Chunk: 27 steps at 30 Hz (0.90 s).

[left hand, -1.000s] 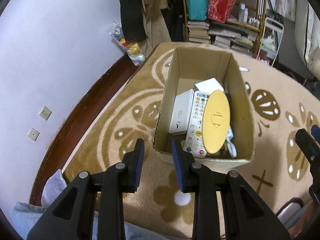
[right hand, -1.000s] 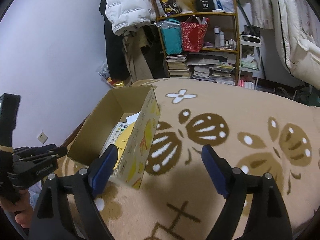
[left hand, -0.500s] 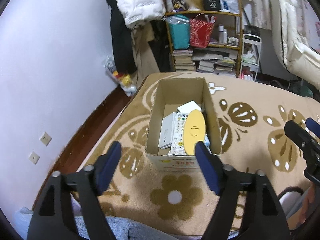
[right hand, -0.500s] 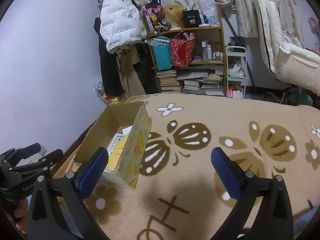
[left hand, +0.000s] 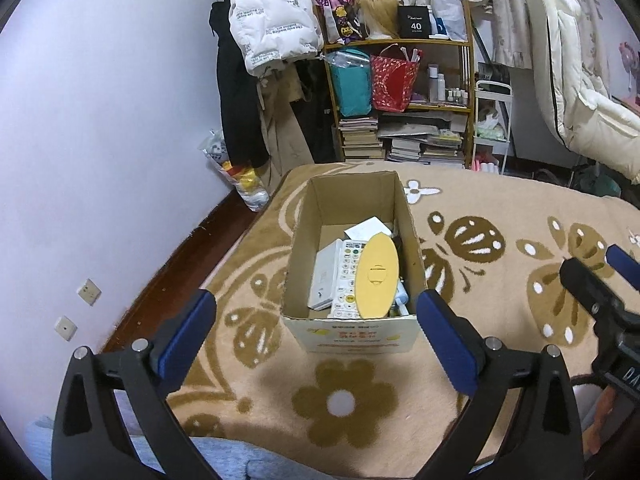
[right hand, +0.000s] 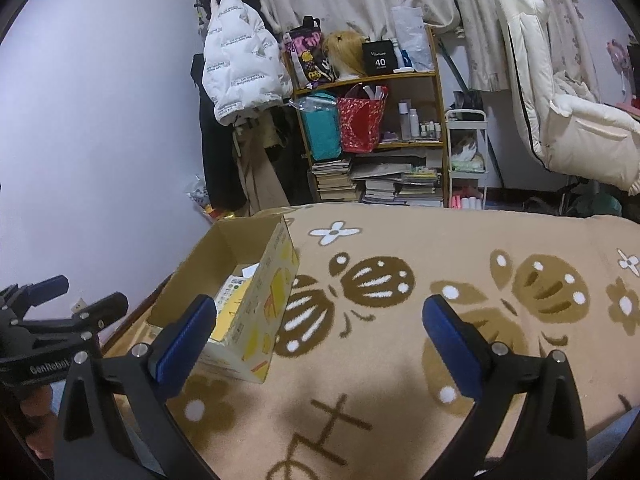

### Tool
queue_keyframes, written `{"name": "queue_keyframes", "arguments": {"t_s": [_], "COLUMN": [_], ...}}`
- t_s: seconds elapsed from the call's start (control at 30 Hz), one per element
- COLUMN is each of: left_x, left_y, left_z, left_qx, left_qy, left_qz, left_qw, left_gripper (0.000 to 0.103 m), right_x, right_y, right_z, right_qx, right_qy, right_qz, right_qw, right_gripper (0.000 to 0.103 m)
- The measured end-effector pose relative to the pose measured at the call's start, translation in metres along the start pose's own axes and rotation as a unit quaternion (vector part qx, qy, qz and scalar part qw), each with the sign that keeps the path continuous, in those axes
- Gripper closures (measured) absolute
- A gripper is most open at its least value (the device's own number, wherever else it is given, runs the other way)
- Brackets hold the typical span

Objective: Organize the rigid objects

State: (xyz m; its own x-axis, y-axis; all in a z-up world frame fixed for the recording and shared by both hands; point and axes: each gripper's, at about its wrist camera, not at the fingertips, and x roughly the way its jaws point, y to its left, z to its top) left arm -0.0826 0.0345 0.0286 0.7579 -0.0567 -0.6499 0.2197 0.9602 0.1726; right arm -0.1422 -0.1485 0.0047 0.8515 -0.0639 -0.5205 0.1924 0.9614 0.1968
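The box (left hand: pixel 352 264) sits on the rug (left hand: pixel 500 208), at 12 o'clock from the left gripper (left hand: pixel 316 320). Inside it: a yellow oval (left hand: pixel 377 276) lies on a white remote (left hand: pixel 348 276), with a white slab (left hand: pixel 325 280) at its 9 o'clock. Both the left gripper and the right gripper (right hand: pixel 320 326) are spread wide and carry nothing. No loose item shows on the rug. Judged step: packing complete or nearly so. Next move: locate any remaining item before closing either tong.
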Motion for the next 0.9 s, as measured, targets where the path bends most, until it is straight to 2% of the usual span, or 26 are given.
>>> {"name": "queue_keyframes", "arguments": {"t_s": [0.2,0.43,0.9], "left_x": [0.008,0.005,-0.001], "left_y": [-0.002,-0.003,-0.004], "left_z": [-0.003,-0.003,-0.001], "left_qx": [0.002,0.006,0.018], "left_qy": [0.011,0.001,-0.011], "left_qz": [0.002,0.006,0.009], "left_qw": [0.9999,1.0,0.9997], "left_gripper": [0.003,0.003,0.003], "right_x": [0.008,0.013,0.017], "right_y": [-0.002,-0.005,-0.004], "right_z": [-0.004,-0.007,-0.011], "right_qx": [0.007,0.026,0.011], "right_qy": [0.006,0.013,0.025], "right_qz": [0.001,0.002,0.003], "right_qw": [1.0,1.0,1.0], "right_gripper": [0.0,0.0,0.0]}}
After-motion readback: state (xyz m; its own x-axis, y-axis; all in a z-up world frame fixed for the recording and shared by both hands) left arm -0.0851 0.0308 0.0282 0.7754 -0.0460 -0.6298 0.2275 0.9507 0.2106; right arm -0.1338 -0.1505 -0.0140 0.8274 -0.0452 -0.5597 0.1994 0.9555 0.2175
